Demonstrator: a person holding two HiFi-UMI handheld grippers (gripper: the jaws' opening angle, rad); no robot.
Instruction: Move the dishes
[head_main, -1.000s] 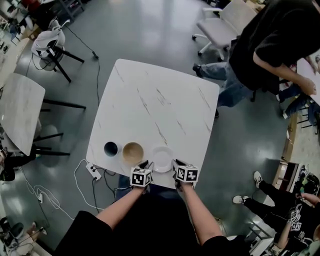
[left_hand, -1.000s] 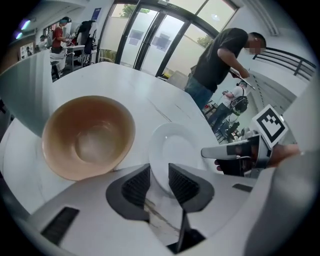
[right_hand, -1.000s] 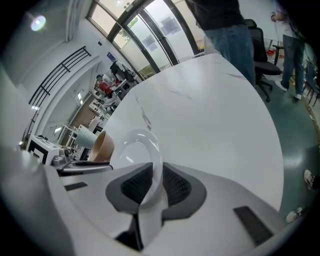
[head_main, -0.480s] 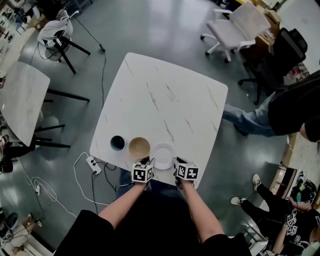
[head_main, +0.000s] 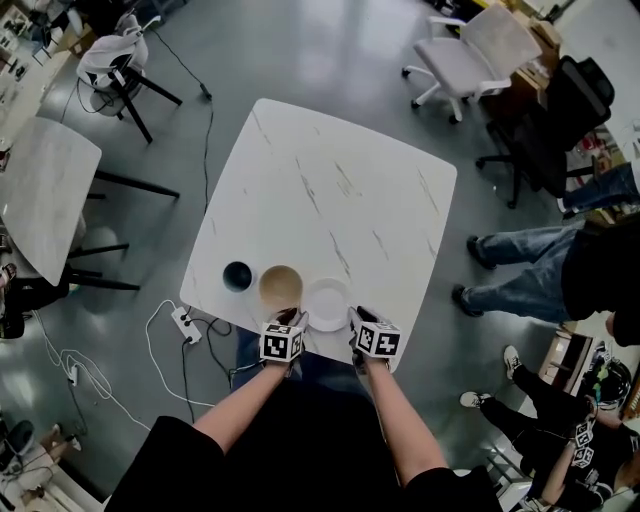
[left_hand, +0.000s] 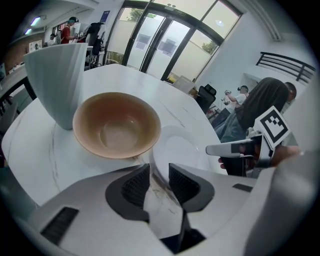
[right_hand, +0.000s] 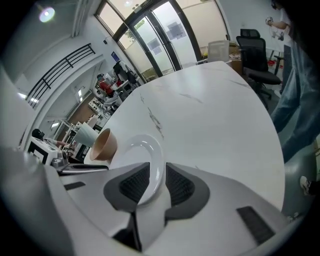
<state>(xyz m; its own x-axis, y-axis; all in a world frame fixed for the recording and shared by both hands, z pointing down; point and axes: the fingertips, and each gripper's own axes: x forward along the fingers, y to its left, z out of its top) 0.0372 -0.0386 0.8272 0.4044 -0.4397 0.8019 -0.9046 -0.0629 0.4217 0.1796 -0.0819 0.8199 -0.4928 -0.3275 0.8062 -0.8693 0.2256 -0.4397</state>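
Three dishes stand in a row at the near edge of the white marble table (head_main: 330, 190): a dark blue cup (head_main: 237, 275), a tan bowl (head_main: 281, 286) and a white plate (head_main: 327, 303). My left gripper (head_main: 296, 321) is at the plate's near-left rim. In the left gripper view its jaws (left_hand: 159, 175) stand narrow with the plate (left_hand: 180, 145) rim between them, and the bowl (left_hand: 116, 125) and cup (left_hand: 57, 80) lie just beyond. My right gripper (head_main: 354, 316) holds the near-right rim. In the right gripper view the plate (right_hand: 140, 150) edge fills the gap of that gripper (right_hand: 157, 182).
A person's legs (head_main: 520, 270) stand by the table's right side, and another person is on the floor at the lower right. A white office chair (head_main: 470, 45) and a black chair (head_main: 540, 130) are beyond. A second table (head_main: 40, 190) is at the left. A power strip (head_main: 185, 325) and cables lie below.
Both grippers stay at the plate's near rim with little movement. The person at the upper right has walked off toward the right edge, and the view has shifted slightly.
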